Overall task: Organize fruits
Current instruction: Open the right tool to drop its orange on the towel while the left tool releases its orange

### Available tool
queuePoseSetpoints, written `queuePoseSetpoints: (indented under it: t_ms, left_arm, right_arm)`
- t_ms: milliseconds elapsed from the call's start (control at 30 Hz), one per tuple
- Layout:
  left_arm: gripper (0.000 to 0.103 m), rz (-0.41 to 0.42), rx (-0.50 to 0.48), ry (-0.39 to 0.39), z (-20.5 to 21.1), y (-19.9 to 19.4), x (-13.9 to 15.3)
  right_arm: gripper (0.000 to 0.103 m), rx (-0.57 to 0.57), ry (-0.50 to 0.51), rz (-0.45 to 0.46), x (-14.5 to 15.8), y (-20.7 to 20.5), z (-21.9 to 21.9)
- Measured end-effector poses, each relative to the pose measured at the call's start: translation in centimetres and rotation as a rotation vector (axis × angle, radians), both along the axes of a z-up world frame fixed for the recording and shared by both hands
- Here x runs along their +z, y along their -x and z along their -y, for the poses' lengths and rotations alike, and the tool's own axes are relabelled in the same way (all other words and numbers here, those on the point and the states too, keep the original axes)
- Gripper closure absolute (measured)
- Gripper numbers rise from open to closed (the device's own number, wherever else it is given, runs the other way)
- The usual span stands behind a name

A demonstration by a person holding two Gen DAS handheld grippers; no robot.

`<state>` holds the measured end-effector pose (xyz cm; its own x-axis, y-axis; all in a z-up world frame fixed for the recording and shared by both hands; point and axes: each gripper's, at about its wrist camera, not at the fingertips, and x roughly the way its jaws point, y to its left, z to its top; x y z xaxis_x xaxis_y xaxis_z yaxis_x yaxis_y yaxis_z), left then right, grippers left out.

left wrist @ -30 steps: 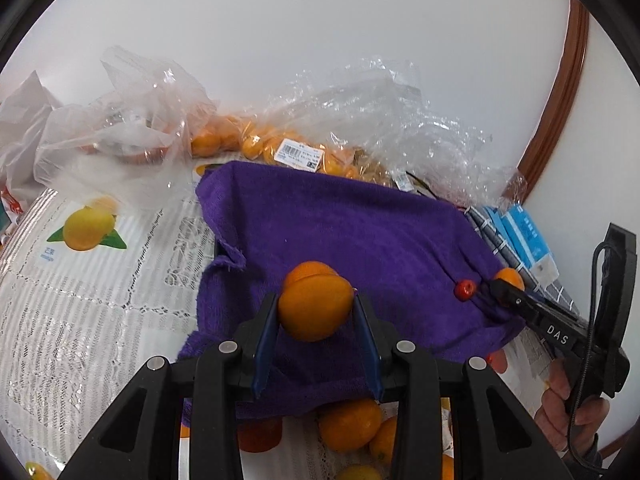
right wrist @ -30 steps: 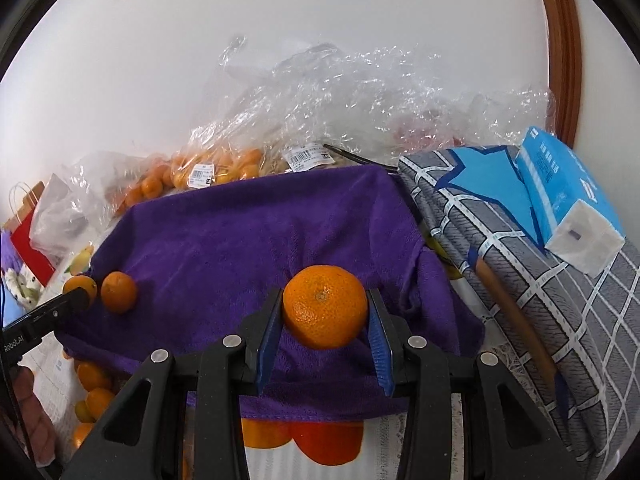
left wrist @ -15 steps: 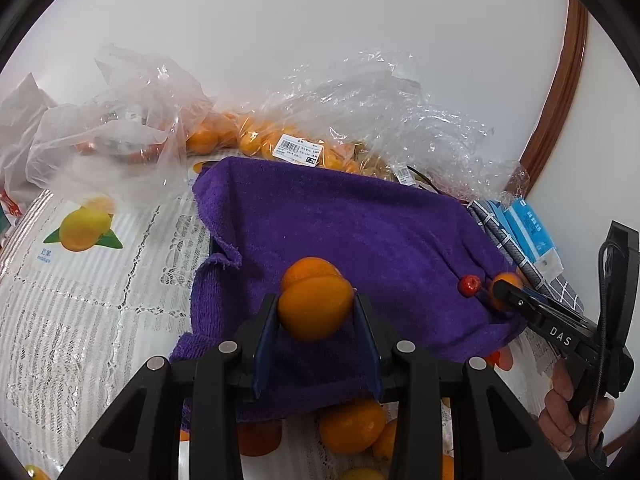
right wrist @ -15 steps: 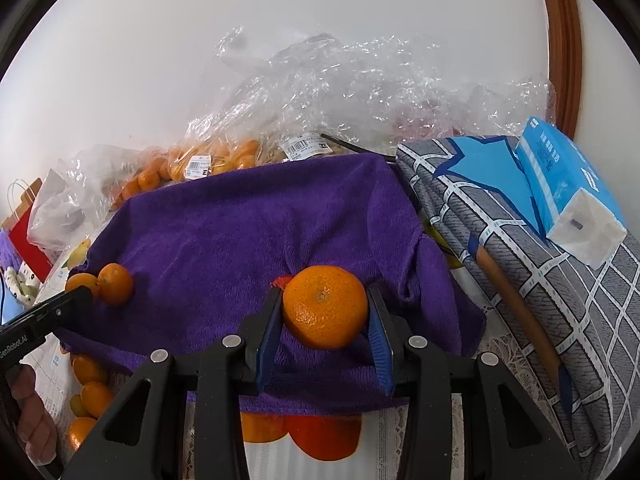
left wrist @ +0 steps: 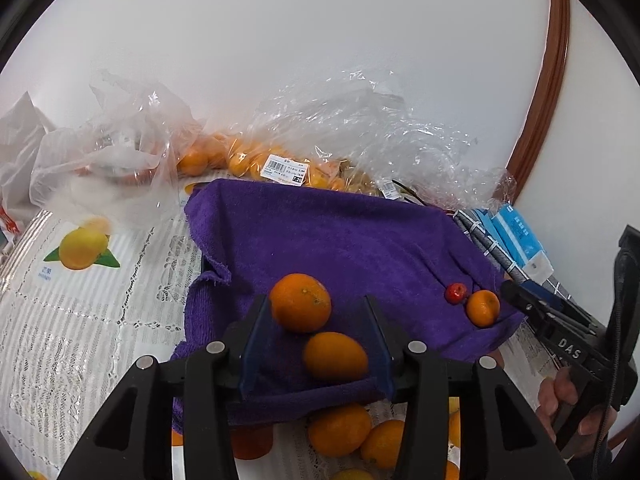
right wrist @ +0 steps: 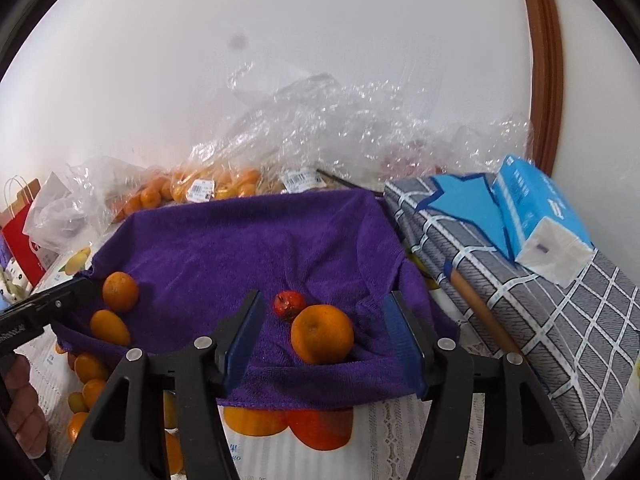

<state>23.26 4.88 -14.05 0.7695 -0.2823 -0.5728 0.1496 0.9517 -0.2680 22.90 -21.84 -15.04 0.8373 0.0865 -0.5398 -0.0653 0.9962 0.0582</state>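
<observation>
A purple towel [left wrist: 340,236] lies over a tray-like base; it also shows in the right wrist view [right wrist: 248,248]. My left gripper [left wrist: 316,332] is open, with an oval orange fruit [left wrist: 335,356] lying on the towel between its fingers and a round orange [left wrist: 301,302] just beyond. My right gripper [right wrist: 324,332] is open around a round orange [right wrist: 322,334] resting on the towel, beside a small red fruit [right wrist: 289,305]. That orange [left wrist: 483,308] and the small red fruit [left wrist: 456,293] also show in the left wrist view.
Clear plastic bags of small oranges [left wrist: 248,160] lie behind the towel against the wall. Loose oranges [left wrist: 340,428] lie on the lace tablecloth in front. A checked grey bundle [right wrist: 520,280] with a blue tissue pack [right wrist: 536,216] sits to the right.
Both grippers have opened and let go of their oranges, which now rest on the purple towel. Both grippers have also drawn slightly closer to the towel.
</observation>
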Motion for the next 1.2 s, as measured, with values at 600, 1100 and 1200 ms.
queuePoseSetpoints:
  t_ms: [600, 1100, 1200]
  left_arm:
    - [0.056, 0.022, 0.052, 0.048, -1.4, 0.6, 0.8]
    - [0.055, 0.027, 0.100, 0.105, -3.5, 0.8, 1.2]
    - [0.055, 0.019, 0.107, 0.119, -3.8, 0.6, 1.1]
  right_arm:
    - [0.042, 0.107, -0.026, -0.155, -1.6, 7.7, -4.0]
    - [0.052, 0.175, -0.092, -0.245, -3.2, 6.3, -7.0]
    - [0.061, 0.196, -0.073, -0.279, -3.6, 5.8, -7.4]
